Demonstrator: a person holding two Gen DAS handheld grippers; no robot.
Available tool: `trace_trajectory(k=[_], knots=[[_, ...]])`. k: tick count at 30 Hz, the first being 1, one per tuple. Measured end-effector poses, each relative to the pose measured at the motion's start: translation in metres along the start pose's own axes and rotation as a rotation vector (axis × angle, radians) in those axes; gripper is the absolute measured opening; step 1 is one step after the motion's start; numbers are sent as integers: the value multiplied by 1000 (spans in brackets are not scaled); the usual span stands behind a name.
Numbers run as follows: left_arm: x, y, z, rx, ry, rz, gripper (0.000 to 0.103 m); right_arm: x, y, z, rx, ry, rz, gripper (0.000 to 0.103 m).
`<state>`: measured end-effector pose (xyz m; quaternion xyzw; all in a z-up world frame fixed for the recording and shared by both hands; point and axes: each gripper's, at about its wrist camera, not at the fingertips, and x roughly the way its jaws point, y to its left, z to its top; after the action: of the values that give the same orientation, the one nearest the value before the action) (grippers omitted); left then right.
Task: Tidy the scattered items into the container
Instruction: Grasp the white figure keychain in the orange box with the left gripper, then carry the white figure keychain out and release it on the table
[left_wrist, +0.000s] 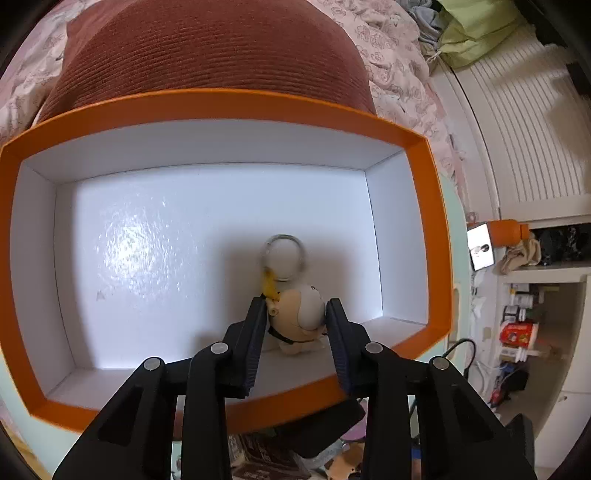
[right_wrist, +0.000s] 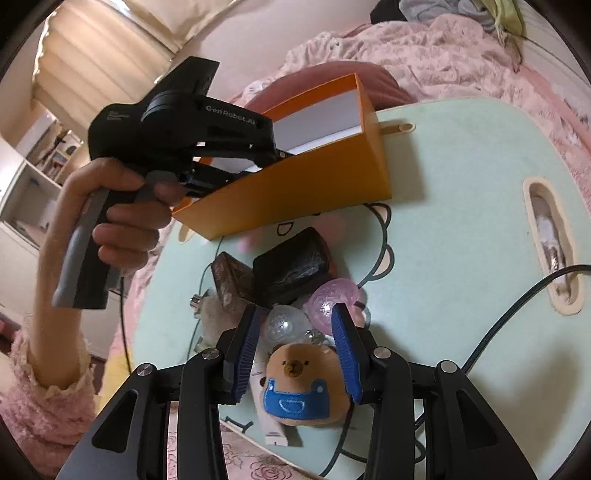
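1. The orange box (right_wrist: 295, 184) stands at the far side of the pale green table (right_wrist: 461, 221). Its white floor looks bare except near the front wall.
2. There the left gripper (left_wrist: 295, 317) reaches down into the box, jaws clamped on a small plush keychain (left_wrist: 299, 317) whose ring (left_wrist: 284, 258) points toward the back wall. It is not yet let go.
3. In front of the box lie a dark case (right_wrist: 291, 269), a brown packet (right_wrist: 232, 280), a clear ball (right_wrist: 284, 325) and a pink ball (right_wrist: 332, 299).
4. Nearest, the right gripper (right_wrist: 295, 350) hangs over a bear plush (right_wrist: 303, 387), jaws apart on either side, pads not pressing.
5. So tidying seems barely begun; most items remain outside.
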<state>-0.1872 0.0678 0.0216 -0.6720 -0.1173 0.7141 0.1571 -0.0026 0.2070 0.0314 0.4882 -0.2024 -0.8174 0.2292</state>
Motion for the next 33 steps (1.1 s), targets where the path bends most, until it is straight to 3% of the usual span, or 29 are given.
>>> trace_trajectory(k=[5,12,20,23,28,33], knots=[[-13,4,1,17,-71,26,33,0,-2,0,5,-3,2,39],[-77,-1,-19,69,-224,-60,33,-4,-2,-2,9,-30,-8,39],[-150,13,-86,158,-370,-209,33,-14,9,-7,-20,-77,-44,39],[-148,22,-118,178,-382,-194,33,-19,17,-10,-56,-99,-70,39],[-128,60,-172,125,-408,-84,33,-25,31,-20,-140,-113,-137,39],[-101,85,-198,67,-397,-120,33,-18,41,-31,-176,-107,-159,41]])
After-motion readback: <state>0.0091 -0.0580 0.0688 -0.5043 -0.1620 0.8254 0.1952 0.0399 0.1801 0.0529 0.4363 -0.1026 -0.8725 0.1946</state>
